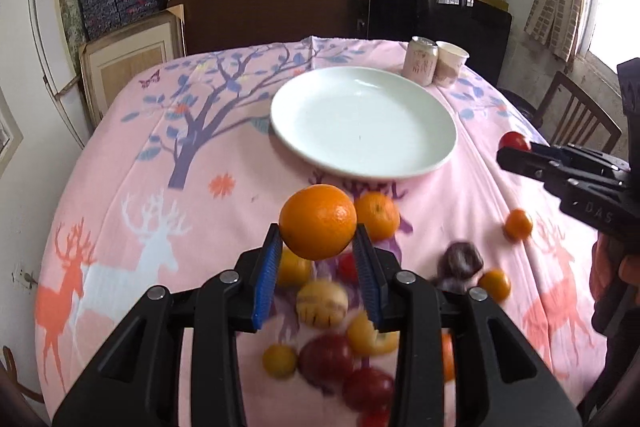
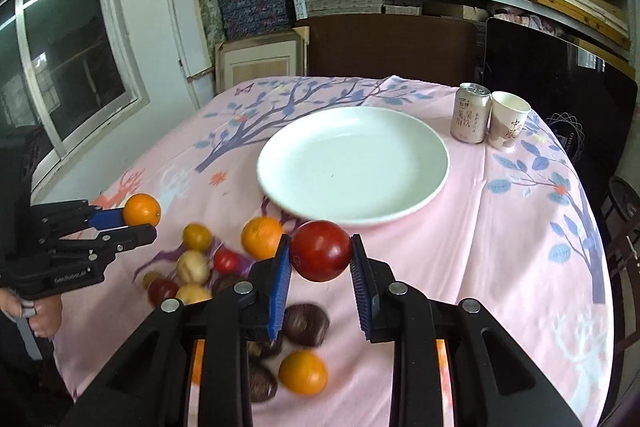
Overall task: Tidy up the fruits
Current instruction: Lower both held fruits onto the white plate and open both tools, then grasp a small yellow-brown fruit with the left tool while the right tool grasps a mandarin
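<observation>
My left gripper is shut on an orange and holds it above the table, short of the white plate. It also shows in the right wrist view at the left with the orange. My right gripper is shut on a red fruit near the plate's front rim. In the left wrist view the right gripper holds the red fruit at the right. Several loose fruits lie below: an orange, a pale fruit, dark brown ones.
A drink can and a paper cup stand at the table's far right. A pink patterned cloth covers the round table. A dark board and shelves of boxes stand behind. A chair is at the right.
</observation>
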{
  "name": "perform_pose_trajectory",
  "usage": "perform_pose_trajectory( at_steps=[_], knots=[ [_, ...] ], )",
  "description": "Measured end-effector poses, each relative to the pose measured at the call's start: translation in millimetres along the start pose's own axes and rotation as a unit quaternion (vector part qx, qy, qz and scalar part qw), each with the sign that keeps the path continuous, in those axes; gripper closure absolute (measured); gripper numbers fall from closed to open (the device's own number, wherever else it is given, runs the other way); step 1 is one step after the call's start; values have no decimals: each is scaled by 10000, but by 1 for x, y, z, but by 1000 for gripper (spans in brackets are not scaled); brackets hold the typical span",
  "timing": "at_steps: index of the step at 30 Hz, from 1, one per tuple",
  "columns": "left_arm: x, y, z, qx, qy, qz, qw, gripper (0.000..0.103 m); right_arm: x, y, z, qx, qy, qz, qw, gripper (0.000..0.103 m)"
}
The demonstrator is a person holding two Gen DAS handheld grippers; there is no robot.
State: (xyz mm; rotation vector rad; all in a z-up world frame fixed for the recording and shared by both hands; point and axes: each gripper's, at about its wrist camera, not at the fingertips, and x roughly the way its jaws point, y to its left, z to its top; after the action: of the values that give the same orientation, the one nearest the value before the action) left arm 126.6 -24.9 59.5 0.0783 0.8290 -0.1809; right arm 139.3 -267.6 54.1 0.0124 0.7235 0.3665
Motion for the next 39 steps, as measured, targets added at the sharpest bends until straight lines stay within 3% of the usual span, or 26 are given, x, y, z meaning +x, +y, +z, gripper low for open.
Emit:
perform_pose_trajectory(
  at_steps=[4,9,10,11,12,13,18,21,26,29,33,39],
  knots=[
    [62,-9,43,-371,444,-45,9983,68,57,-14,24,330,350,-114,9988,74],
    [111,-17,56,-563,852,-112,9947,67,102,-30,24,759,843,-160,9934,70],
    [115,-15,57,-700,904,-114,9934,59,105,-33,22,861,895,-160,9921,58],
    [115,-13,55,-799,860,-126,9930,53,102,-37,21,950,791,-137,9922,57],
    [111,-12,55,-835,759,-111,9935,39,98,-38,20,990,711,-135,9925,52],
    [105,-13,55,-783,625,-68,9949,33,92,-40,18,998,634,-80,9930,49],
    [63,-7,38,-307,372,29,9988,27,46,-36,-4,821,522,177,9951,48],
    [36,1,14,-139,210,52,9997,18,14,-16,-32,290,533,376,9975,46],
    [10,14,-35,-14,300,27,9995,18,-22,20,-79,-518,786,725,9929,46],
    [2,20,-60,-48,377,89,9992,18,-31,33,-99,-824,907,556,9909,46],
    [-6,30,-84,-165,393,187,9989,18,-27,30,-111,-775,1057,300,9909,47],
    [-22,43,-106,-302,393,246,9985,18,-10,16,-103,-358,1022,20,9941,49]
  ],
)
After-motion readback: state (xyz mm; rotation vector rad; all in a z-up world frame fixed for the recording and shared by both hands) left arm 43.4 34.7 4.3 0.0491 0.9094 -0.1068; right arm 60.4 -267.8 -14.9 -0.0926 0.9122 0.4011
